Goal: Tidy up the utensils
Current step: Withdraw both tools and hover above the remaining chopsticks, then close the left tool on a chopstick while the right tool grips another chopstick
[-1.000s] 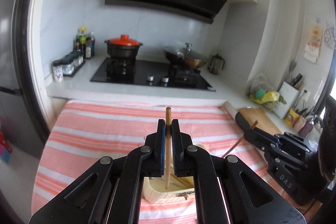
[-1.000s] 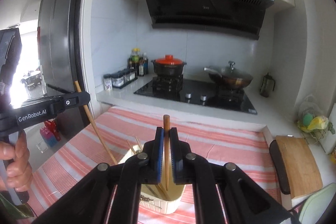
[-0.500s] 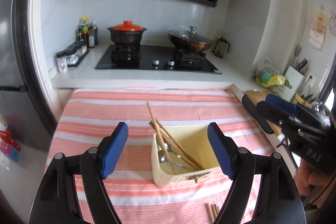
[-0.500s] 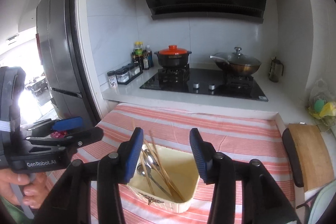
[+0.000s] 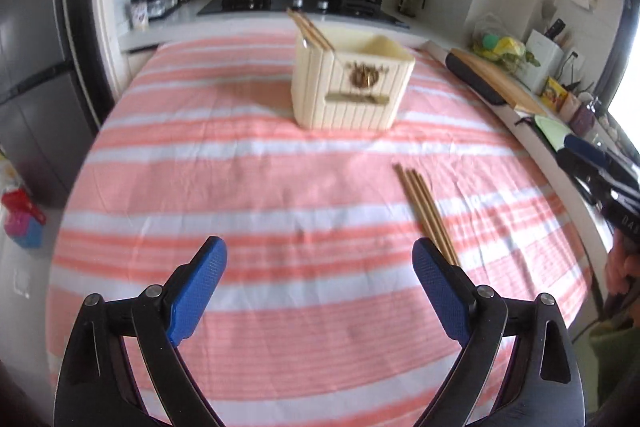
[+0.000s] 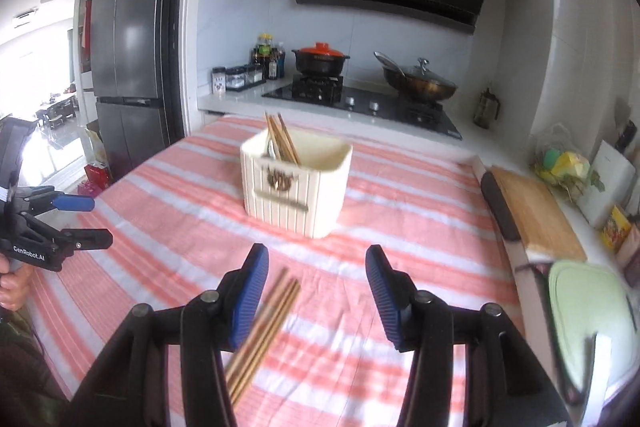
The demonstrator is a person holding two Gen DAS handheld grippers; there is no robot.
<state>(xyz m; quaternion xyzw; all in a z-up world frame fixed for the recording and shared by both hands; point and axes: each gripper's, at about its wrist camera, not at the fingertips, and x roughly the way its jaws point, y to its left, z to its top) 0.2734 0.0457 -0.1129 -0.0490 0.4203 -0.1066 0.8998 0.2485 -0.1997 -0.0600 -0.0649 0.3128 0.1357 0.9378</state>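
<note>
Tongs, left (image 5: pixel 319 281): yours, blue pads spreading wide apart, jaws opening, nothing between them; they hang over bare striped cloth.

Tongs, right (image 6: pixel 316 289): yours, jaws partway apart and opening. Loose chopsticks (image 6: pixel 262 327) lie on the cloth under the gap, close to the left-hand pad; blur hides whether that pad touches them, and they are not clamped.

Loose chopsticks, second listing (image 5: pixel 426 213): in your left camera, a small bundle side by side on the cloth, their near ends running behind the right-hand pad.

Utensil holder (image 6: pixel 298 183): cream, ribbed, square, with a dark emblem on its front; it stands upright on the cloth, well beyond both tongs. Several chopsticks (image 6: pixel 282 143) lean in its left side, with a metal utensil beside them.

Surface (image 5: pixel 240 187): covered by a pink-and-white striped cloth.

Background: hob with an orange-lidded pot (image 6: pixel 320 59) and a lidded wok (image 6: pixel 418 83); wooden cutting board (image 6: pixel 534 211) to your right; dark fridge (image 6: pixel 128 59) to your left.
</note>
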